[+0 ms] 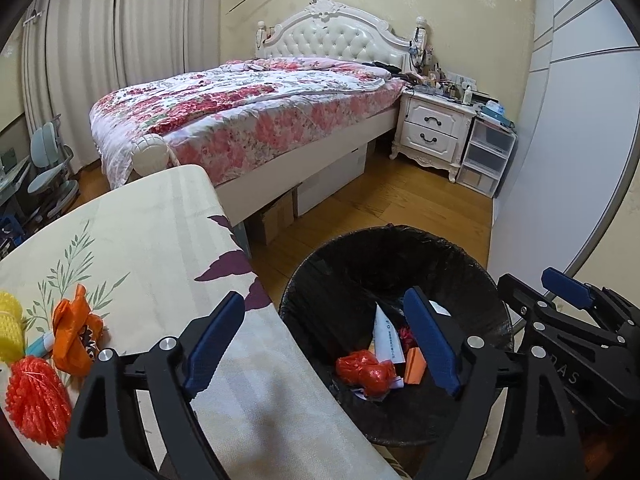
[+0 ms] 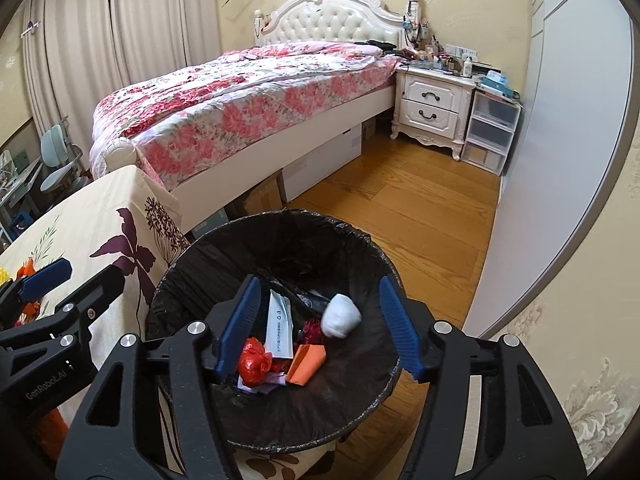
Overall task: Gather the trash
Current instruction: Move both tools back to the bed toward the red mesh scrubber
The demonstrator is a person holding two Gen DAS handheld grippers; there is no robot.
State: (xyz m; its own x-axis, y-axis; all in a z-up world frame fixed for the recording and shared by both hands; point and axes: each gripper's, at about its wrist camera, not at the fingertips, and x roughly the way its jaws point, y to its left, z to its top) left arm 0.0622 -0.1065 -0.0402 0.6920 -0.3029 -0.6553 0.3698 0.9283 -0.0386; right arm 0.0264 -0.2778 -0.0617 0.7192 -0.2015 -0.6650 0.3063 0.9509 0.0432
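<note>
Our right gripper hangs over the round black-lined trash bin, jaws apart and empty. A white crumpled wad lies between them, toward one o'clock. Our left gripper also stands apart, empty.

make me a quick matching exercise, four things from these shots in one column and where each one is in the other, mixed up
Things:
1. red crumpled bag
2. yellow foam net
3. white wad
4. floral quilt

Places:
A. on the bed
B. in the bin, near its left side
C. on the tablecloth
D. in the bin, toward its right side

Pairs: 1-B, 2-C, 3-D, 4-A
</note>
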